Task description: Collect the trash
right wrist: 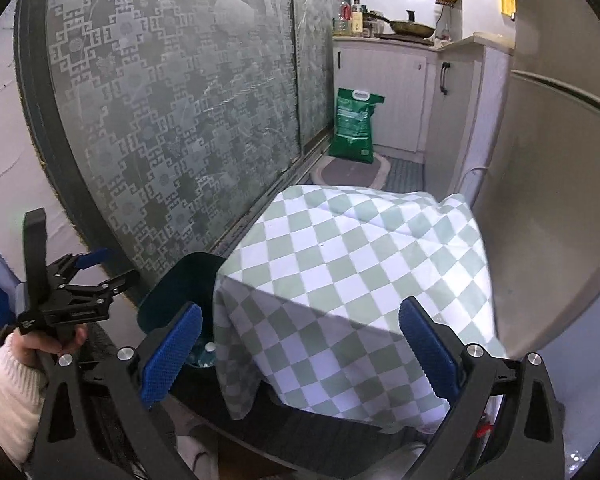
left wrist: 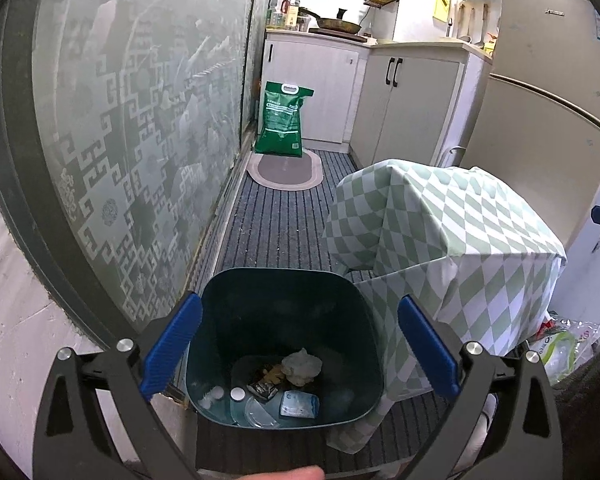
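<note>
A dark green trash bin (left wrist: 220, 328) stands on the floor beside a small table under a green-and-white checked cloth (left wrist: 452, 240). In the bin lie a crumpled white tissue (left wrist: 302, 366), a blue packet (left wrist: 299, 405), a clear plastic bottle with a white cap (left wrist: 236, 394) and a dark wrapper (left wrist: 265, 388). My left gripper (left wrist: 298, 348) is open and empty, right above the bin. My right gripper (right wrist: 300, 354) is open and empty above the cloth (right wrist: 352, 264); the bin's rim (right wrist: 188, 268) shows at its left. The left gripper also shows in the right wrist view (right wrist: 96, 268).
A patterned glass sliding door (left wrist: 140, 120) runs along the left. A green sack (left wrist: 282, 120) stands on an oval mat (left wrist: 286, 168) at the far end by white cabinets (left wrist: 404, 108). A fridge (left wrist: 548, 92) is at the right. Plastic bags (left wrist: 560, 344) lie behind the table.
</note>
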{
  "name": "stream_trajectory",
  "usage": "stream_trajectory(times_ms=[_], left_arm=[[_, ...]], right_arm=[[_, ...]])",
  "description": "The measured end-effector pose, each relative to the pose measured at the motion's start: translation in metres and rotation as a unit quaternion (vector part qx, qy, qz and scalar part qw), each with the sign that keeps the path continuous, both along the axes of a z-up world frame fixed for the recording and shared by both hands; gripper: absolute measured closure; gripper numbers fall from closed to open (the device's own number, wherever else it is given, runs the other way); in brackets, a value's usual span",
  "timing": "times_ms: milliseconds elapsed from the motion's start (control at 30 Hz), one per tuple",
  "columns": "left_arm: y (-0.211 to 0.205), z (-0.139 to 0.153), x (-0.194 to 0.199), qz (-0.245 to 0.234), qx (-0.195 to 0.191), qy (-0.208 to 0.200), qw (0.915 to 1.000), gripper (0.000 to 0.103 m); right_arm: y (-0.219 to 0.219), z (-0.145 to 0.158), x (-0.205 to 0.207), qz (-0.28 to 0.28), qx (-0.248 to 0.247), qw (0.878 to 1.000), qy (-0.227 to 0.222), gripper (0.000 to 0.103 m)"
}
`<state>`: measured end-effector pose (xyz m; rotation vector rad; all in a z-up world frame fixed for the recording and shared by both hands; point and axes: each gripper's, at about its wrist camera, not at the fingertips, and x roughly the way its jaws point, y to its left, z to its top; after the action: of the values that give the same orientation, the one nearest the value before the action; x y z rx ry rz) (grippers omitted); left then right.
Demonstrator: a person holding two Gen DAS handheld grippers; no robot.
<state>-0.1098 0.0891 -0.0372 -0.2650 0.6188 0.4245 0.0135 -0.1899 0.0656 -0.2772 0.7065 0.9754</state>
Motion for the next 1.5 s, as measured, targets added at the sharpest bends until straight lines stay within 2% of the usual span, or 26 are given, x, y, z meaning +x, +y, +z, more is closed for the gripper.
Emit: stream_trajectory(times_ms=[1500], left_arm=[[-0.0011,0.0008,0.0003,-0.003,0.003,-0.001,1.0000,0.003]], right_arm=[[0.0079,-0.0013,-0.0083,0.015,-0.010,1.000,-0.008,0.003]])
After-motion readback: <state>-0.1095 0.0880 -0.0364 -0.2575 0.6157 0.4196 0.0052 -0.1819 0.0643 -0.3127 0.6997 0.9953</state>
